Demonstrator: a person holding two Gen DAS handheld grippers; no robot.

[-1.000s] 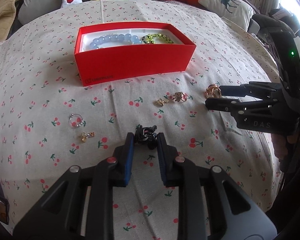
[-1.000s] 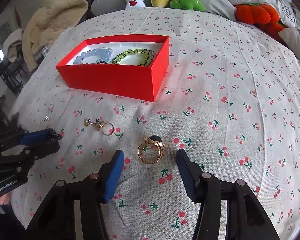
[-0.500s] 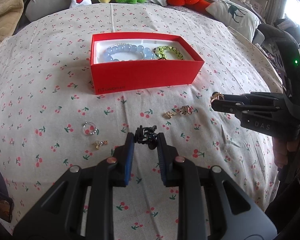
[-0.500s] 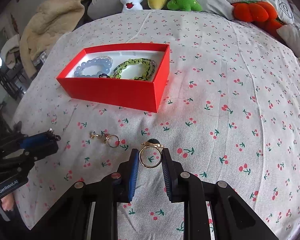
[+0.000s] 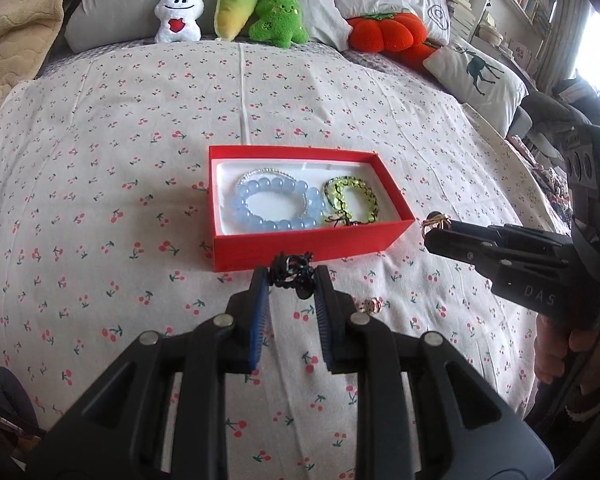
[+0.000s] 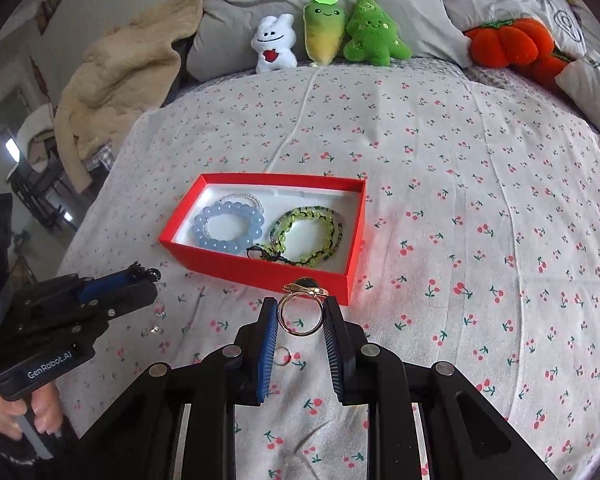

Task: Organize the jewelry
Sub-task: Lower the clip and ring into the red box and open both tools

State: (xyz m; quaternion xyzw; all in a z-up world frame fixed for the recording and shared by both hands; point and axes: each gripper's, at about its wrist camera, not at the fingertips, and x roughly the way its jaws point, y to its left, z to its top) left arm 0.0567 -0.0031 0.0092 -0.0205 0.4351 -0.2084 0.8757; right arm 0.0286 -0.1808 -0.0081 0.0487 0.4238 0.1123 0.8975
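An open red box (image 5: pixel 312 246) (image 6: pixel 260 270) sits on the cherry-print bedspread. It holds a blue bead bracelet (image 5: pixel 276 210) (image 6: pixel 228 228) and a green bead bracelet (image 5: pixel 350 200) (image 6: pixel 308 236). My left gripper (image 5: pixel 292 276) is shut on a small black jewelry piece (image 5: pixel 292 272), held above the bed just short of the box's near wall. It shows in the right wrist view (image 6: pixel 142 274) at the left. My right gripper (image 6: pixel 300 312) is shut on a gold ring (image 6: pixel 300 314) with a dark stone, held near the box's near right corner. It shows in the left wrist view (image 5: pixel 434 228) at the right.
Small gold pieces (image 5: pixel 372 305) lie on the bedspread below the box. A thin ring (image 6: pixel 283 357) and small silver pieces (image 6: pixel 158 320) lie on the cloth. Plush toys (image 5: pixel 232 12) (image 6: pixel 324 32), an orange pumpkin cushion (image 5: pixel 388 34) and pillows line the far edge.
Both grippers have risen off the bed with their pieces and moved toward the red box. The right gripper closed on the gold ring one second ago.
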